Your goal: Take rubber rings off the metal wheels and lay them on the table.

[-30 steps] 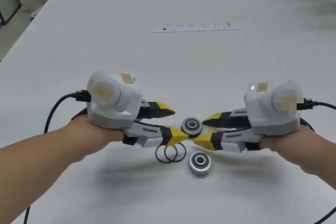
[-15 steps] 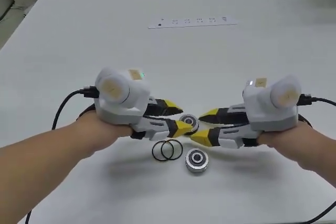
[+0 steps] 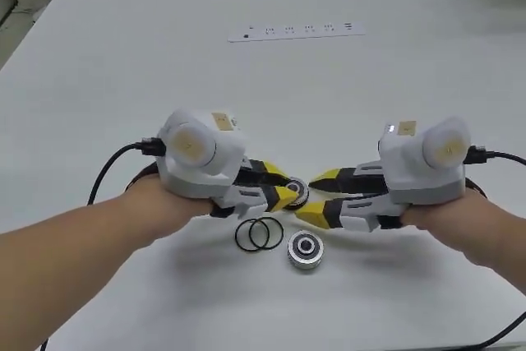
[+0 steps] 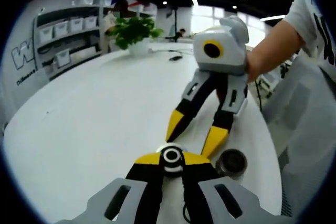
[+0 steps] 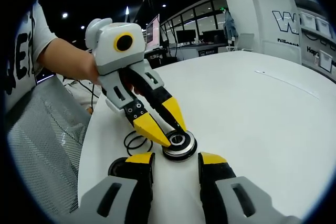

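The left gripper had its fingers clamped on a metal wheel. The right gripper faced that wheel from the opposite side, its fingers apart and their yellow tips just beside the wheel. Two rubber rings lay overlapping on the counter, just nearer the person than the held wheel. A second wheel lay flat beside the rings, also nearer the person than the held wheel.
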Demonstrator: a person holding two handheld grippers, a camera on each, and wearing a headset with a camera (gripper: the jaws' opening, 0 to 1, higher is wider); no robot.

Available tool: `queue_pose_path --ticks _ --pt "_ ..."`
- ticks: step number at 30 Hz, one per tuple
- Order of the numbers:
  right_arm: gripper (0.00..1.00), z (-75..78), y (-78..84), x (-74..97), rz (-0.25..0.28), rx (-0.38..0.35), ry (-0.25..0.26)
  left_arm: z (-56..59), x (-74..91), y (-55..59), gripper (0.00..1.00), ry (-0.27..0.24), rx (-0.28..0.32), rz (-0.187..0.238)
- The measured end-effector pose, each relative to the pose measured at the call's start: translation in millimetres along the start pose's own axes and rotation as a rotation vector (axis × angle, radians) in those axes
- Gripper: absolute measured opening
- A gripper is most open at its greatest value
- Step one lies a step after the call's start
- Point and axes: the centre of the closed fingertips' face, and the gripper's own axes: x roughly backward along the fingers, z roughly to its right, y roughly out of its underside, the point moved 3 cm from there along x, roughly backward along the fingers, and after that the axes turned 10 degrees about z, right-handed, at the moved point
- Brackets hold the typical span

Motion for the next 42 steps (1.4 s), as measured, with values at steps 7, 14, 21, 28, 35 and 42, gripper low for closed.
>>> queue_pose_path --ticks 7,14,21,28,35,42 --pt "0.31 4.1 -2.6 -4.8 0.008 -0.004 0.009 0.4 0.6 -0.1 0.14 -0.018 -0.010 0.001" --pt "0.30 3.1 -1.8 -11.3 0.007 -0.009 0.010 2.0 1.0 0.9 0.13 -0.030 -0.009 0.010" --pt "0.24 2.0 0.2 -6.3 -0.006 0.012 0.002 3.2 1.5 1.9 0.13 -0.035 -0.007 0.014" --pt "0.21 0.7 1.2 -2.2 -0.017 0.044 0.005 4.6 2.1 1.6 0.13 -0.036 -0.007 0.014" --pt "0.18 0.9 3.4 0.2 -0.028 0.061 0.009 4.5 2.0 1.4 0.13 -0.039 -0.007 0.016" --pt "0.13 2.1 5.2 2.5 -0.030 0.064 0.012 4.2 2.1 1.2 0.13 -0.039 -0.004 0.017"
